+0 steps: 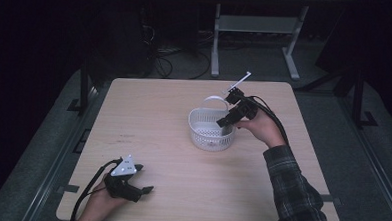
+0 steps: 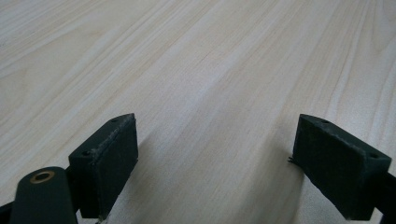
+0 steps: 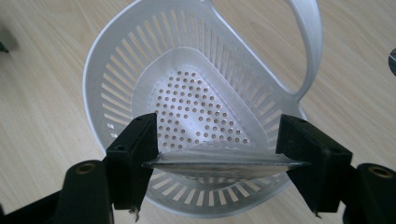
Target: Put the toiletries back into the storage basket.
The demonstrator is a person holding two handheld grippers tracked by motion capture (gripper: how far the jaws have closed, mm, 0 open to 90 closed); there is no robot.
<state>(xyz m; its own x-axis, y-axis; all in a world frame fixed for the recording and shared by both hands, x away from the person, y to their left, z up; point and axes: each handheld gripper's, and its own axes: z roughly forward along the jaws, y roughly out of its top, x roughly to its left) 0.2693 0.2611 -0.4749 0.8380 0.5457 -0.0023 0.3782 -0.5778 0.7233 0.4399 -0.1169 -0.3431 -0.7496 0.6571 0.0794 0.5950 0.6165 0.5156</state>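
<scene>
**Thin piece could slip from the right jaws above the basket**

A light wooden table (image 1: pixel 180 190) is seen, with a white slotted basket (image 1: pixel 210 130) standing near its middle. Above the basket's right rim the right gripper (image 1: pixel 224 123) is held; in the right gripper view a thin, flat, translucent piece (image 3: pixel 224 163) is pinched edgewise between its pads, directly over the perforated floor of the basket (image 3: pixel 196 112).

Such an edge grip is judged frail: were the wrist tilted or the pinch eased, the piece could be twisted loose and dropped outside the rim. The basket looks light and could be shoved or tipped if the rim or the arched handle (image 3: pixel 308 46) were struck.

The left gripper (image 1: pixel 139 190) is rested near the table's front edge, its jaws spread and empty.
</scene>
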